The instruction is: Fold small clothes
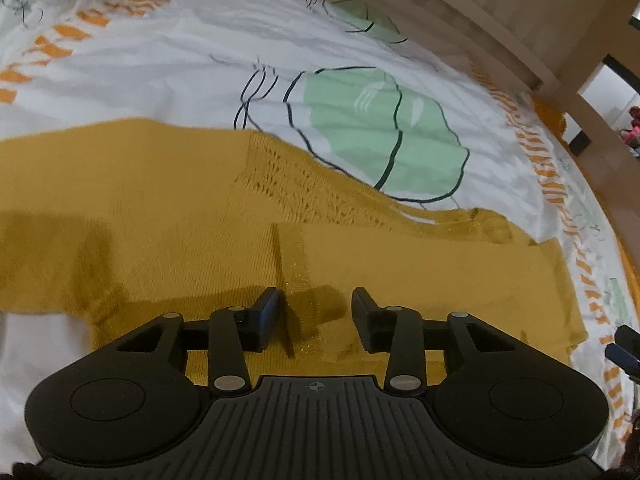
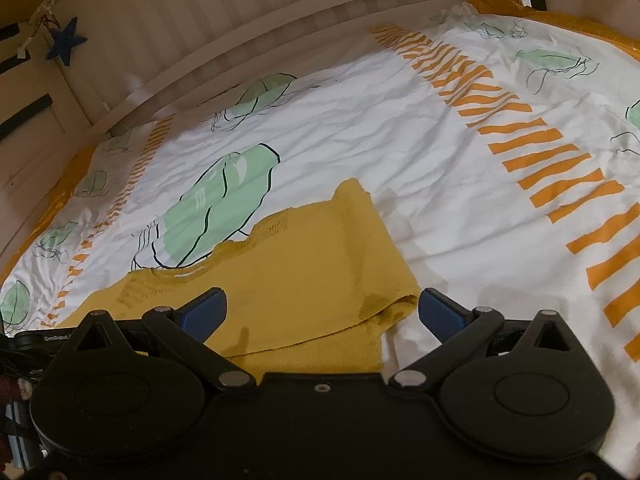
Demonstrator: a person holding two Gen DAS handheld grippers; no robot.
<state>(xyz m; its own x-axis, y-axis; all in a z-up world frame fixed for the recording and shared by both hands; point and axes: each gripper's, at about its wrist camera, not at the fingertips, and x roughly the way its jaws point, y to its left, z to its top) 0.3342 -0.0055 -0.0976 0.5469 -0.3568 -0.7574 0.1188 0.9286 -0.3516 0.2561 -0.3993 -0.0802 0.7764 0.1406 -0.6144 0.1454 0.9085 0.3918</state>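
Note:
A mustard-yellow knit garment (image 1: 168, 208) lies flat on the white printed bedsheet (image 1: 168, 80). One part is folded over, with its fold edge running between my left fingers. My left gripper (image 1: 316, 312) is open just above the garment, holding nothing. In the right wrist view the same garment (image 2: 304, 264) lies with a sleeve folded at its right side. My right gripper (image 2: 322, 312) is wide open over the garment's near right corner, empty.
The sheet (image 2: 400, 140) has green leaf prints and orange striped bands. A wooden bed rail (image 2: 240, 40) runs along the far side, also seen in the left wrist view (image 1: 500, 20). The other gripper's tip (image 1: 624, 344) shows at the right edge.

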